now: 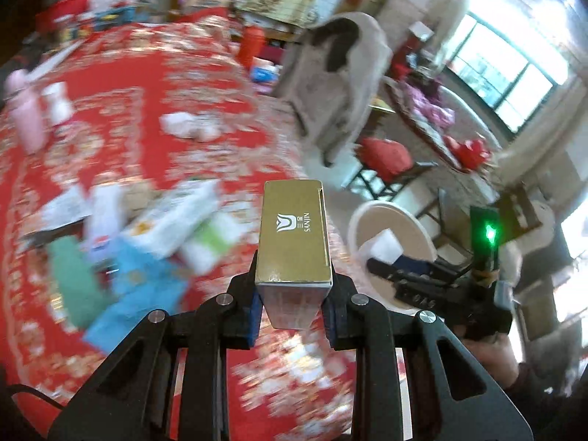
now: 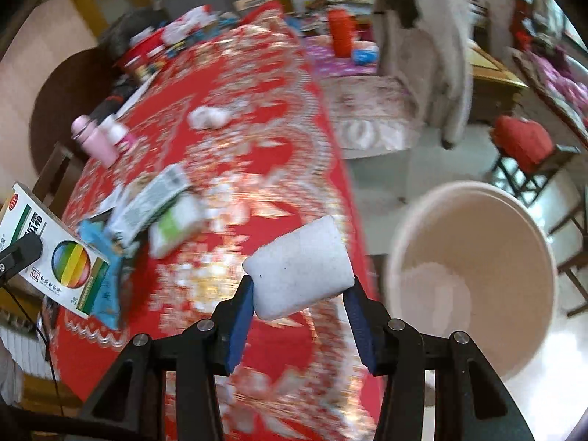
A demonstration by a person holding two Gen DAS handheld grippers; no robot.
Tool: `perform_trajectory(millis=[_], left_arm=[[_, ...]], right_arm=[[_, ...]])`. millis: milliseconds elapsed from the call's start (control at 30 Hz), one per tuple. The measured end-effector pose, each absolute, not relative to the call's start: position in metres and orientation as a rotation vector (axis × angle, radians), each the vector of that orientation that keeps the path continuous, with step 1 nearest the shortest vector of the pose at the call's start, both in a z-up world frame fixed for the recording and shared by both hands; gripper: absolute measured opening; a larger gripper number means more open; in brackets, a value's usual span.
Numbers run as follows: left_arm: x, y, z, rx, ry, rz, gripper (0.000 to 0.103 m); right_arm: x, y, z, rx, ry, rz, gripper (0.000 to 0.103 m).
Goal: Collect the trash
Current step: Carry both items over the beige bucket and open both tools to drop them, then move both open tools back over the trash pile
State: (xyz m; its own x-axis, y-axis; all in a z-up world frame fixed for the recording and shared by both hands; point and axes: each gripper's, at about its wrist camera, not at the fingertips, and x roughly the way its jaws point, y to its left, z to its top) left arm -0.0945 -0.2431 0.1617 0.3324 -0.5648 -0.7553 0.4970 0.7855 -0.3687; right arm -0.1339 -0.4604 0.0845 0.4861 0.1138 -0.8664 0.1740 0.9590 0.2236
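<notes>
In the left wrist view I have my left gripper (image 1: 294, 290) with its fingers clamped on a gold box (image 1: 292, 235) at centre frame, held above the red-clothed counter (image 1: 147, 110). In the right wrist view my right gripper (image 2: 299, 294) has its fingers pressed on a white foam block (image 2: 299, 268) at lower centre. The pale bin (image 2: 474, 275) sits at the lower right of that frame, beside the counter's edge, with more packets (image 2: 147, 213) left of centre.
</notes>
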Motion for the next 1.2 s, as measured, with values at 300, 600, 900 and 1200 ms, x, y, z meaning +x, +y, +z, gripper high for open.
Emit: perform_trajectory(millis=[300,600,900,1200], left_arm=[[-0.091,-0.358,0.138,-0.063,1.074,-0.84,0.024],[-0.096,-0.426,0.107,-0.045,1.1,-0.898,0.025],[-0.096,-0.439,0.094,-0.093,1.141,-0.908,0.059],[-0.098,-0.404,0.104,-0.057,1.1,-0.789,0.059]], right_arm=[[-0.169,-0.54,0.064,0.371,1.098,-0.219,0.047],[-0.189,-0.591,0.047,0.419,1.126,-0.328,0.053],[-0.206,-0.605,0.04,0.446,1.135,-0.372,0.076],[-0.205,-0.59,0.043,0.43,1.141,-0.325,0.076]])
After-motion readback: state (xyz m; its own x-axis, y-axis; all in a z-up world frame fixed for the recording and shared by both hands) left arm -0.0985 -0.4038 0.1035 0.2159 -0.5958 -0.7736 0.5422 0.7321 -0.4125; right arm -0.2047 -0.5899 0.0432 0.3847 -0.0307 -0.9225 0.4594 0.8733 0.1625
